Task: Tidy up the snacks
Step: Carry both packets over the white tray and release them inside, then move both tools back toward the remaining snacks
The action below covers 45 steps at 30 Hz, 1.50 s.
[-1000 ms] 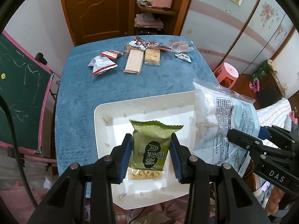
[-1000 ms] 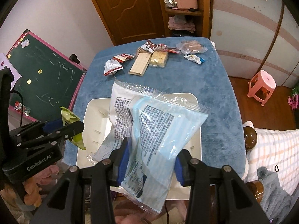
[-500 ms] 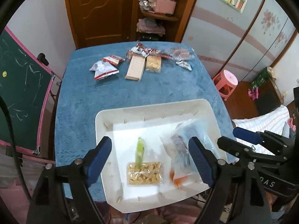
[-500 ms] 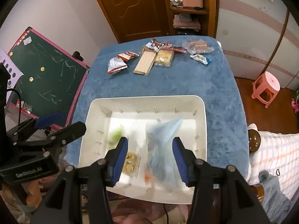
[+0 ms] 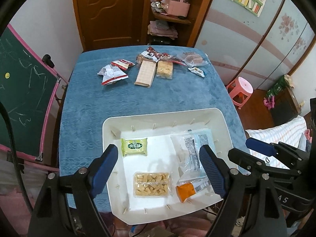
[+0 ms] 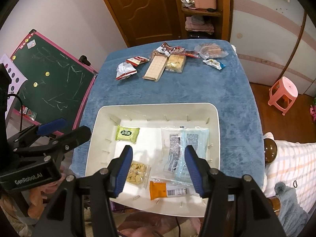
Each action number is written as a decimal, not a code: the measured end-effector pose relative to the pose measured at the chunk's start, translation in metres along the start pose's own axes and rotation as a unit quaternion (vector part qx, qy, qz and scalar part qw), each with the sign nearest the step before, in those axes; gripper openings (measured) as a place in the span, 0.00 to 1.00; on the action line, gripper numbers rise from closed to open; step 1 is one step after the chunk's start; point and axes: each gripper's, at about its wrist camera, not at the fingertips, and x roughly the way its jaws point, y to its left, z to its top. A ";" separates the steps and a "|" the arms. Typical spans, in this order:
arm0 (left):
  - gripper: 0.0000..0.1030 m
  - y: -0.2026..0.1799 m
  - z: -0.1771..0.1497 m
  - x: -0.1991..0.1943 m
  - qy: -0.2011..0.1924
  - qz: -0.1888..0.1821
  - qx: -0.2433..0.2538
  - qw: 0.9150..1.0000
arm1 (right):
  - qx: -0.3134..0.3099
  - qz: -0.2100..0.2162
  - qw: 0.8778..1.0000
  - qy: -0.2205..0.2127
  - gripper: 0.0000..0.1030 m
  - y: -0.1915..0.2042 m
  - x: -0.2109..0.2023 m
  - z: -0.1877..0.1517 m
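A white bin (image 5: pixel 110 122) (image 6: pixel 214 114) sits at the near end of the blue-covered table (image 5: pixel 118 102). Inside lie a green snack pack (image 5: pixel 134 146) (image 6: pixel 127 134), a clear pack of beige puffs (image 5: pixel 151 184) (image 6: pixel 138 171), a large pale blue and white bag (image 5: pixel 192 148) (image 6: pixel 184 144) and a small orange-ended pack (image 5: pixel 187 191) (image 6: pixel 165 190). My left gripper (image 5: pixel 161 169) hangs open above the bin, nothing between its fingers. My right gripper (image 6: pixel 159 170) also stands open above the bin, over the blue bag, empty.
Several more snacks lie at the table's far end: red and white packets (image 5: pixel 113 73), a wafer pack (image 5: pixel 145 75), a yellow biscuit pack (image 5: pixel 165 70), clear bags (image 5: pixel 192 59). A chalkboard (image 6: pixel 49 79) stands left; a pink stool (image 5: pixel 240 88) stands right.
Both grippers opened and let go: the green pack dropped from the left one and the big blue bag from the right one. Both packs now lie flat in the bin.
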 end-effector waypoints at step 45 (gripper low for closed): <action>0.82 0.006 0.098 -0.038 -0.078 0.131 -0.052 0.987 | -0.077 0.072 0.993 -0.059 0.54 -0.026 -0.018 0.136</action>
